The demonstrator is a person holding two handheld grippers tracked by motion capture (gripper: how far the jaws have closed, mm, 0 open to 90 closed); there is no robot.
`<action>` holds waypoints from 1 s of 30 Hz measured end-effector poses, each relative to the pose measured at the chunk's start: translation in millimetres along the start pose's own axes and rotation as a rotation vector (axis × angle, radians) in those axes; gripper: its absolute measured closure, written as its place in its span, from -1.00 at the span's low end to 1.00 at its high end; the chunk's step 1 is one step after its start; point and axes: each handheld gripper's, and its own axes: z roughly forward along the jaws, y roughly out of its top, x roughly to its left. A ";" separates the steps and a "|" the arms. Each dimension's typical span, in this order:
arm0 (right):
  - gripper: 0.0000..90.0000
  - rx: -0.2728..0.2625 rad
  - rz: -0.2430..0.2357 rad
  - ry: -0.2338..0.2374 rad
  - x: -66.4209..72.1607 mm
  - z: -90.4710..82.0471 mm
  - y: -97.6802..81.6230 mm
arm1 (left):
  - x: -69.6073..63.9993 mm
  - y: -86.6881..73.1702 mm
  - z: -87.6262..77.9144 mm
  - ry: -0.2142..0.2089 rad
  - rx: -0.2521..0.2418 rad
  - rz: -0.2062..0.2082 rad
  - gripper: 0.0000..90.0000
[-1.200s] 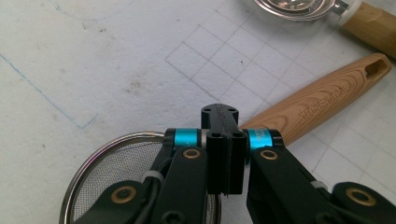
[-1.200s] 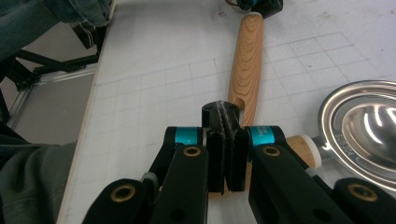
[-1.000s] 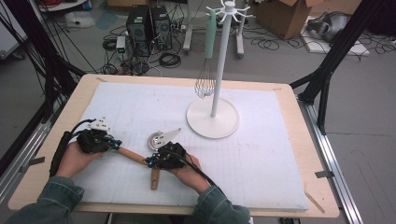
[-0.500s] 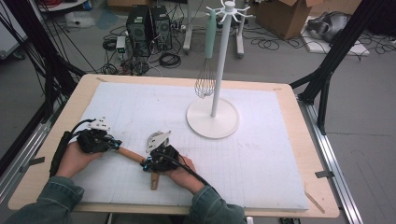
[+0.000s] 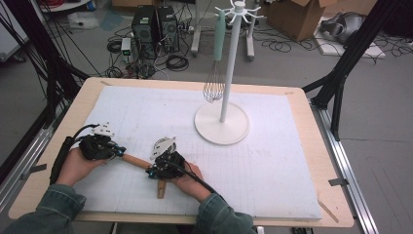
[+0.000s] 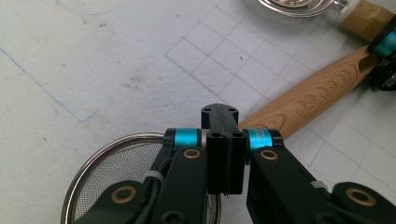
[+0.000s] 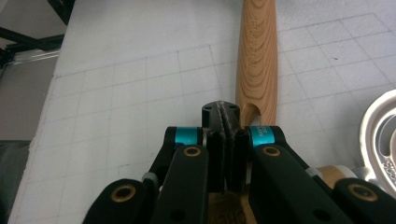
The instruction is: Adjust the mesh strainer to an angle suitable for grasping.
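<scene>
While both our grippers, left [image 5: 118,151] and right [image 5: 152,171], sit closed and empty, the wooden-handled mesh strainer [image 5: 135,161] awaits hanging on the white rack [image 5: 229,68].

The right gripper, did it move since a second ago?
Yes. The right gripper slid left and a bit nearer the person, away from the white stand's base.

two grippers on the white mat: the left gripper [image 5: 118,150] and the right gripper [image 5: 155,171]. two wooden-handled utensils by them: a mesh strainer [image 6: 107,172] under the left gripper's jaws, its wooden handle [image 6: 310,100] running on ahead, and a second wooden handle [image 5: 161,188] under the right gripper. one white rack [image 5: 223,122] well beyond both, one whisk [image 5: 215,85] hanging on it.
</scene>
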 end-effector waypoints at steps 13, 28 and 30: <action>0.99 -0.010 0.007 -0.023 -4.1 0.3 0.0 | 4.1 -2.2 -7.1 -0.005 0.044 -0.017 0.99; 0.99 -0.017 0.012 -0.029 -6.4 0.6 -0.1 | 5.4 0.9 2.5 0.019 0.081 -0.028 0.99; 0.99 -0.018 0.015 -0.034 -6.7 0.4 -0.1 | 3.9 0.4 0.5 0.019 0.098 -0.015 0.99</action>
